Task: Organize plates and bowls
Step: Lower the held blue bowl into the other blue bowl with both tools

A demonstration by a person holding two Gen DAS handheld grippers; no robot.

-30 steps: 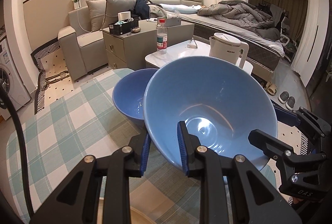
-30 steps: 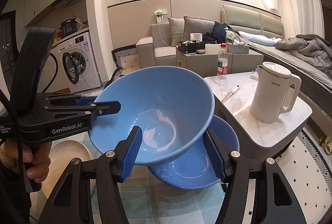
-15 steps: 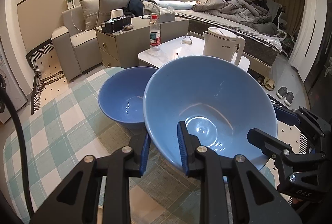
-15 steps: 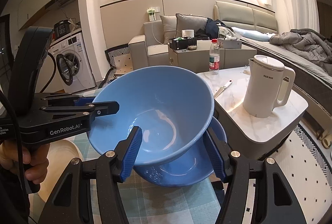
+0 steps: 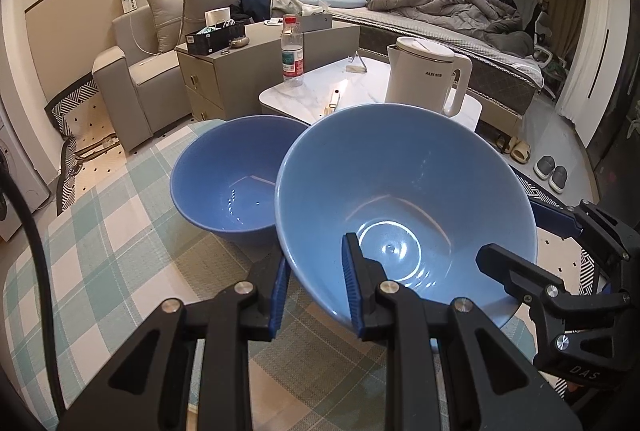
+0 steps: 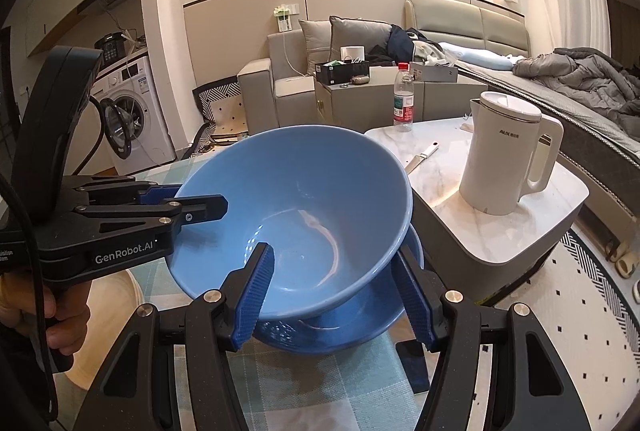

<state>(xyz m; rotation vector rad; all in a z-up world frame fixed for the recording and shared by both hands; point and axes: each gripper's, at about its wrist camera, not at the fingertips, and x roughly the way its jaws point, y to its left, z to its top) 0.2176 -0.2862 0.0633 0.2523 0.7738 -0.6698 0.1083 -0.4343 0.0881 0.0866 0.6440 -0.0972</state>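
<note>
- We see a glossy light-blue ceramic bowl [image 5: 404, 191] and a darker blue ceramic bowl [image 5: 236, 175].
- Our woven tablecloth [image 5: 100, 251] is checked teal, white and beige.
- White plastic kettle [image 6: 508, 159], white-grey marbled side table [image 6: 560, 207].

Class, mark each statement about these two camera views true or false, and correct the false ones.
1. The left gripper pinches the rim of the lighter blue bowl. True.
2. The darker blue bowl lies upside down. False: its open side faces up.
3. A white kettle stands on the marble-topped table. True.
4. The water bottle has a blue cap. False: the cap is red.
</note>
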